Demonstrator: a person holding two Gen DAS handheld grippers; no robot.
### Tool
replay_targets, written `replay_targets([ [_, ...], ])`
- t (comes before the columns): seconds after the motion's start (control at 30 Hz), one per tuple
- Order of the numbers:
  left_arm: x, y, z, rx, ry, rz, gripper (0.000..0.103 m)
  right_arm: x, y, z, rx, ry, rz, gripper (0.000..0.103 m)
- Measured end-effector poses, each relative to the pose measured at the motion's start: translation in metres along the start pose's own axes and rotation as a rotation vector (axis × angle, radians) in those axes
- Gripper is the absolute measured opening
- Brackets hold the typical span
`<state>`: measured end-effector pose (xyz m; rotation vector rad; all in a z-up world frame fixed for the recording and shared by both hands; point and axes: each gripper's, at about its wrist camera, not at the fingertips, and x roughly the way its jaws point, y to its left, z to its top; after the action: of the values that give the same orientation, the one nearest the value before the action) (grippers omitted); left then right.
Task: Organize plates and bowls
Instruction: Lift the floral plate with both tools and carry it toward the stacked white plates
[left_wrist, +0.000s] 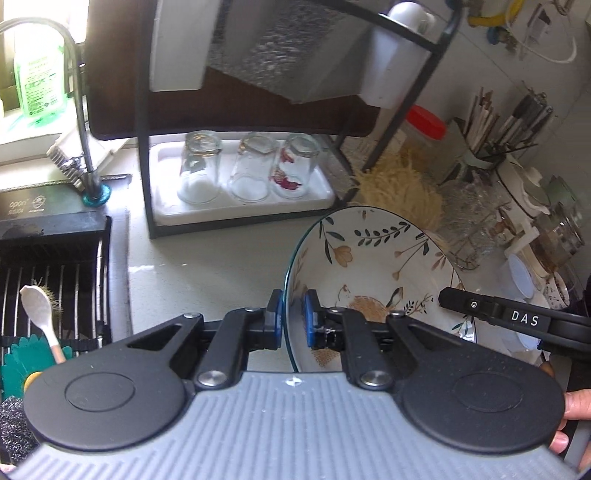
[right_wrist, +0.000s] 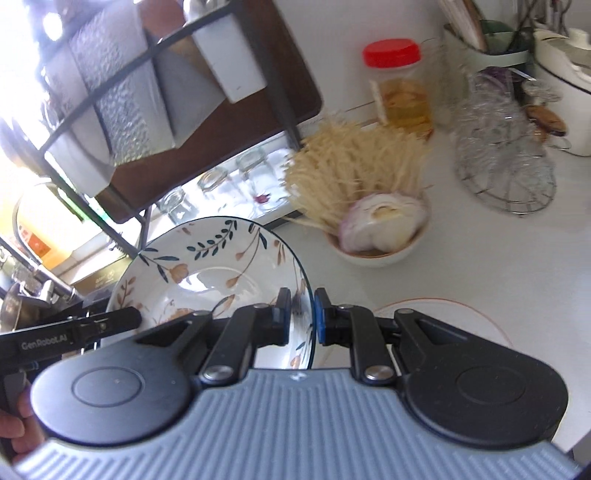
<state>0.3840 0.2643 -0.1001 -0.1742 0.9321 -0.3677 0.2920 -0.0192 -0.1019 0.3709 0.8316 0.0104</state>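
Note:
A white plate with a leaf and flower pattern (left_wrist: 373, 258) is held above the counter by both grippers. My left gripper (left_wrist: 292, 319) is shut on its left rim. My right gripper (right_wrist: 302, 317) is shut on its right rim; the plate fills the lower left middle of the right wrist view (right_wrist: 207, 266). The right gripper's black body shows at the right of the left wrist view, and the left gripper's body at the left of the right wrist view.
A black rack (left_wrist: 144, 147) holds a white tray with three upturned glasses (left_wrist: 255, 168). A sink with a drain rack (left_wrist: 55, 280) and tap (left_wrist: 79, 110) lies left. A bowl with an onion half (right_wrist: 380, 225), a red-lidded jar (right_wrist: 399, 85) and a wire basket (right_wrist: 506, 155) stand right.

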Motion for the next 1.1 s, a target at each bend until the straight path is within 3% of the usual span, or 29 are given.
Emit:
replay_targets([
  [0.53, 0.032, -0.080, -0.029, 0.047, 0.059, -0.051, 0.013, -0.032, -0.071, -0.018, 0.035, -0.015, -0.100, 0.016],
  [0.83, 0.072, -0.097, -0.055, 0.072, 0.157, -0.040, 0.014, -0.020, -0.104, -0.044, 0.038, 0.051, -0.151, 0.016],
  [1.1, 0.098, -0.106, -0.059, 0.105, 0.190, 0.000, 0.017, -0.006, -0.111, -0.054, 0.007, 0.074, -0.181, 0.017],
])
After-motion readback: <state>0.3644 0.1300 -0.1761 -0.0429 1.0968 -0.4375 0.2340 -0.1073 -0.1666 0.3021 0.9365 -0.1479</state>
